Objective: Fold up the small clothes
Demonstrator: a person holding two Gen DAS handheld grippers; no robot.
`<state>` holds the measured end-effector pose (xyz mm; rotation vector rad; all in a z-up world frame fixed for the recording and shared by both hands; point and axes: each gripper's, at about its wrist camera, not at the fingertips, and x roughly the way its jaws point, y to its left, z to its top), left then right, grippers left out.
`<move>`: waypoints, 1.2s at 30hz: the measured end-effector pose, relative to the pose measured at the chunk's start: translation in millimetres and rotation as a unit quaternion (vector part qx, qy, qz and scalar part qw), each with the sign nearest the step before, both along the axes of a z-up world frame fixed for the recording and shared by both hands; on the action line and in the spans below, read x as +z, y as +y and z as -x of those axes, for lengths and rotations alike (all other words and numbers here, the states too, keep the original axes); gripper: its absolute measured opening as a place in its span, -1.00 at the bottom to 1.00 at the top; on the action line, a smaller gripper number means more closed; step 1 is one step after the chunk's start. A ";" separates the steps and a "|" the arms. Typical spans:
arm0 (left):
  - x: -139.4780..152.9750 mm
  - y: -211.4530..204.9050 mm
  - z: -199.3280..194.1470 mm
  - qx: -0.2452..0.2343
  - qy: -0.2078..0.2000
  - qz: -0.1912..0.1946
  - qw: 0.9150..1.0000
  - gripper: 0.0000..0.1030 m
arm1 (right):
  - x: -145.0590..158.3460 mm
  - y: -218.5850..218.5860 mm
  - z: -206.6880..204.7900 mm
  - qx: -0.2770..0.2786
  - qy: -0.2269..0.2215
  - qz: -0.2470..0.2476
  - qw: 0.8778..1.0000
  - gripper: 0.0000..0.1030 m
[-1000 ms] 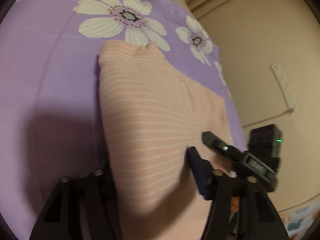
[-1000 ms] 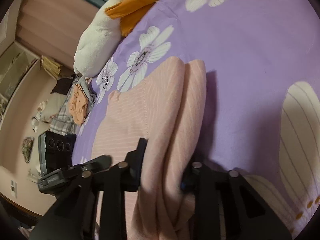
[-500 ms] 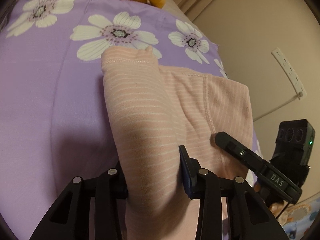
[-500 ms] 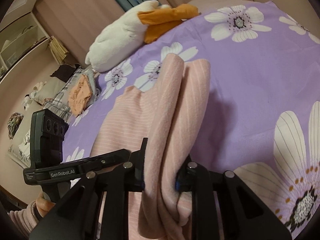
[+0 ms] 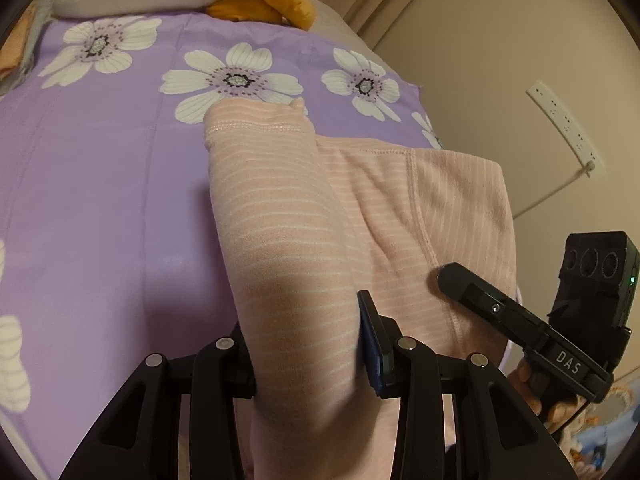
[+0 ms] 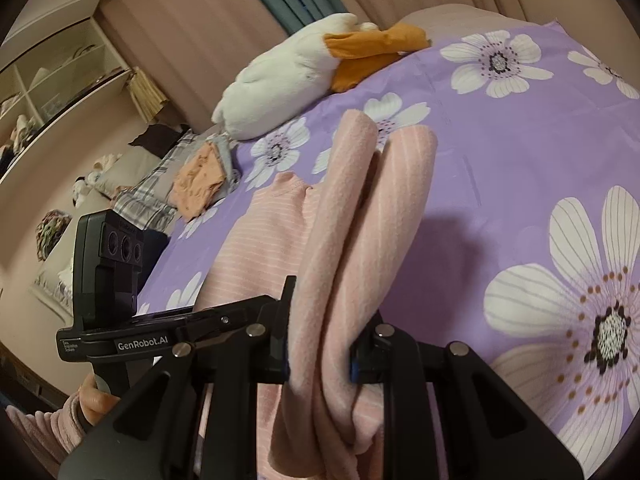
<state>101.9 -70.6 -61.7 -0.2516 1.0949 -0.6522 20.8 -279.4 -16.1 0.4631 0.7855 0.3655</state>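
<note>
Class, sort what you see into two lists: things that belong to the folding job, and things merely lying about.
In the job:
pink striped garment
left tongs
right tongs

Lying about:
white and orange plush toy
orange cloth
plaid cloth

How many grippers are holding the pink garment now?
2. The left gripper is clamped on a lifted fold of the pink garment near its left edge; the right gripper is clamped on a bunched fold at the other side.
</note>
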 end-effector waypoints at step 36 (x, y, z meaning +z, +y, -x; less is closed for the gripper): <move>53.1 86.3 65.0 0.091 -0.066 0.008 0.994 -0.26 | 57.7 84.8 26.7 0.102 -0.061 0.026 0.993 -0.59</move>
